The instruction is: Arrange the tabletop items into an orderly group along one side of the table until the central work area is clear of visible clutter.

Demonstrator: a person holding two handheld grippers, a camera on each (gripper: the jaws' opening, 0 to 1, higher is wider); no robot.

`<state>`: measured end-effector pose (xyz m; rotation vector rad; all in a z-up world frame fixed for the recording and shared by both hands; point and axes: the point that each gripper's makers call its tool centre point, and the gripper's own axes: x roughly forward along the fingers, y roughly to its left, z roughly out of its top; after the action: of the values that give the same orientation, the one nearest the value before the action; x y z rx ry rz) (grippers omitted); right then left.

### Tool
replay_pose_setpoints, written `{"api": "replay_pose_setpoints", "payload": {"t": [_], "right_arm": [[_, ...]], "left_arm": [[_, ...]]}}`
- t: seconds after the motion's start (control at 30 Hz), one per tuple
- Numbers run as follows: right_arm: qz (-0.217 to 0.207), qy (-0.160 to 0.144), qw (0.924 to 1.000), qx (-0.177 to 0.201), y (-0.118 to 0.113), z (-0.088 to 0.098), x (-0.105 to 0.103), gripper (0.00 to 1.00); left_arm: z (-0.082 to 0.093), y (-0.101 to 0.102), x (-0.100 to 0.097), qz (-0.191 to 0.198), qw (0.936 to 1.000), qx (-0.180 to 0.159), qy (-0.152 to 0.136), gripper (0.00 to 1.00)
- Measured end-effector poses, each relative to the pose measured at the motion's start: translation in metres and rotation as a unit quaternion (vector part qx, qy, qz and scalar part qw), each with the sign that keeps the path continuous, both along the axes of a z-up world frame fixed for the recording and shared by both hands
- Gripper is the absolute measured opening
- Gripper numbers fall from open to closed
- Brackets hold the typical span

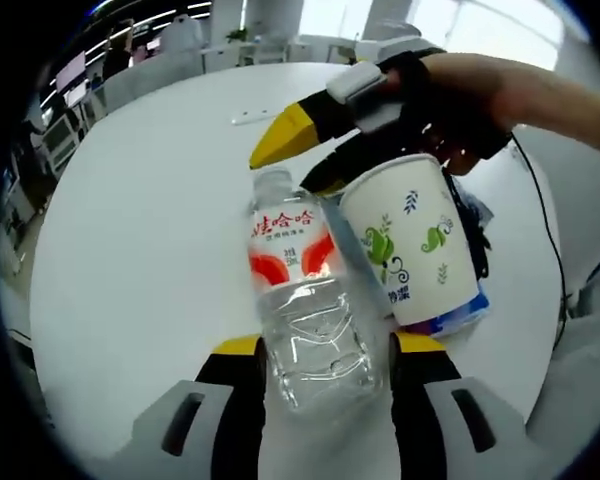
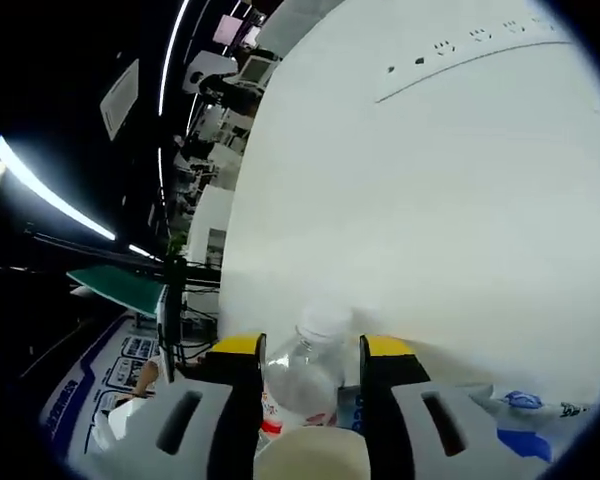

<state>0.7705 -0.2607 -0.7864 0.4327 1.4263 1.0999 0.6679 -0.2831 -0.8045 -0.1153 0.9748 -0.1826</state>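
Left gripper (image 1: 325, 350): jaws part-open, closed against both flanks of a clear water bottle (image 1: 305, 300), holding it at its lower body. Bottle's long axis runs straight ahead along the jaws, cap end away from the gripper, red label midway up.

Just right of the bottle, touching or nearly so: a paper cup (image 1: 415, 240) with a green pattern, upright relative to the bottle. Blue packaging (image 1: 460, 315) peeks out at its base.

Right gripper (image 1: 310, 150), seen in the left gripper view, comes in over the cup's rim, one yellow-tipped jaw outside, the dark one near the rim. Whether it has the cup gripped, cannot tell. In the right gripper view the jaws (image 2: 310, 365) stand apart, bottle cap (image 2: 325, 325) between them, cup rim (image 2: 310, 455) below.

White table (image 1: 150, 230) otherwise bare nearby. Judgement: right gripper is nearer the cup; bottle already secured by the left.
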Motion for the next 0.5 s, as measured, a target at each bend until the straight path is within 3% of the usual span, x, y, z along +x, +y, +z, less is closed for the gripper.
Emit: {"api": "replay_pose_setpoints", "payload": {"t": [0.5], "right_arm": [[0.003,0.013,0.9999,-0.006,0.0047,-0.0064,0.0042,0.31]], "left_arm": [[-0.0036,0.0002,0.0007,-0.001,1.0000,0.002,-0.002,0.45]]}}
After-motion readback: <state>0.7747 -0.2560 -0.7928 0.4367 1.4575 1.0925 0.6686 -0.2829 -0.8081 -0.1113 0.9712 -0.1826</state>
